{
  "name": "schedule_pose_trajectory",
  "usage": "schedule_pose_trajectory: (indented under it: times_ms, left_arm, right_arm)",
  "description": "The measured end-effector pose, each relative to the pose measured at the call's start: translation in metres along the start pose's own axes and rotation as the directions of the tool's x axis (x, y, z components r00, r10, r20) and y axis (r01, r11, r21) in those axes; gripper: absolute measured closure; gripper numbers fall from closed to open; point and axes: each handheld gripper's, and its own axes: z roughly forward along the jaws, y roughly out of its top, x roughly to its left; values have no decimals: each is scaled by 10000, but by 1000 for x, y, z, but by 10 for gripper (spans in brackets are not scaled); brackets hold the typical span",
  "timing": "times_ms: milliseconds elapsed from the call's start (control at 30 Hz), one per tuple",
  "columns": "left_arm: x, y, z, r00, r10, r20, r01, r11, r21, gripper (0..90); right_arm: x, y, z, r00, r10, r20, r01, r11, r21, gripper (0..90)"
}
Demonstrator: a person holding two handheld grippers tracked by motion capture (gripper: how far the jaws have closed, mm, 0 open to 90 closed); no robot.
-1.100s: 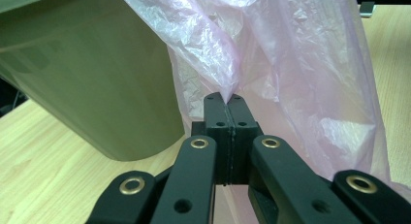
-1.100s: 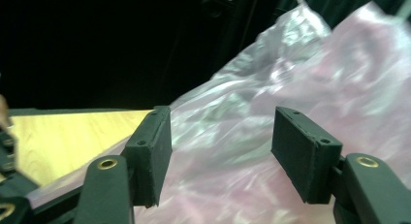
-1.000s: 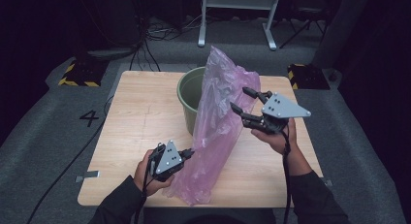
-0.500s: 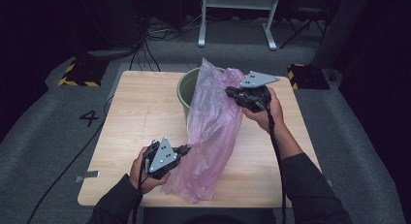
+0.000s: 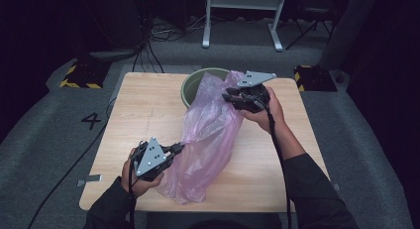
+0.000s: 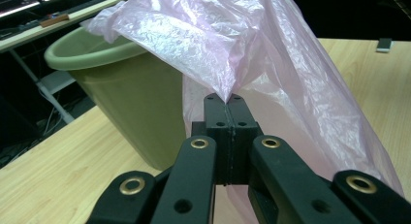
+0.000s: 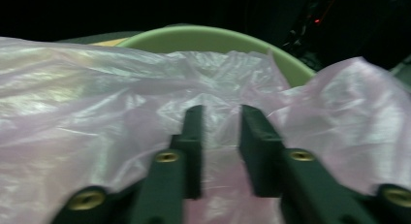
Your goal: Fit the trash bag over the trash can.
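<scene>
The left gripper [image 6: 227,100] has its jaws pressed together on a pinch of the pink plastic bag [image 6: 271,64], the film bunching out from between the pads. In the high view this gripper [image 5: 179,148] sits low at the near left of the table, nipping the bag's [image 5: 210,135] side edge.

The right gripper [image 7: 220,136] has its jaws a little apart; they have just been opening. The bag's film lies under and between them, and no pinch on it is visible. In the high view it [image 5: 229,96] is at the bag's far end, just beside the rim of the green bin [image 5: 195,80].

The bag stretches across the table between the two grippers, its far end draped over the bin's rim and its near end lying crumpled on the wood.

The wooden table [image 5: 143,115] stands on grey floor marked with a "4" [image 5: 92,121]. Behind are cables [image 5: 163,33], a white frame [image 5: 242,16], and yellow-and-black striped blocks [image 5: 77,76]; the room beyond is dark.
</scene>
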Motion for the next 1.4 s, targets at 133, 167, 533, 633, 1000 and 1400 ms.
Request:
schedule_pose_trajectory:
  times_ms: [133, 167, 533, 633, 1000, 1400]
  left_arm:
    - [3, 3, -3, 10000, -33, -90, 32, 10000, -91, 898]
    - [4, 4, -3, 10000, 7, -96, -8, 10000, -83, 898]
    - [8, 9, -7, 9998, -41, -194, 36, 9996, -291, 898]
    - [13, 11, -5, 9996, -171, -208, 163, 9991, -396, 898]
    - [40, 16, 5, 9952, -412, -887, 378, 9985, -394, 898]
    - [47, 27, 14, 9952, -478, -856, 440, 9980, -455, 898]
  right_arm:
    - [-7, 0, -7, 9997, 250, 72, -247, 9990, -374, 715]
    - [-9, -1, -7, 9997, 207, -109, -211, 9991, -356, 789]
    - [-5, 8, 17, 9974, -194, -689, 265, 9942, 1044, 900]
    - [-5, 11, 24, 9979, -273, -595, 349, 9909, 1297, 898]
    - [-18, 12, 10, 9997, 187, 129, -190, 9995, 253, 677]
    - [-30, -1, 23, 9991, 417, 13, -414, 9853, 1660, 892]
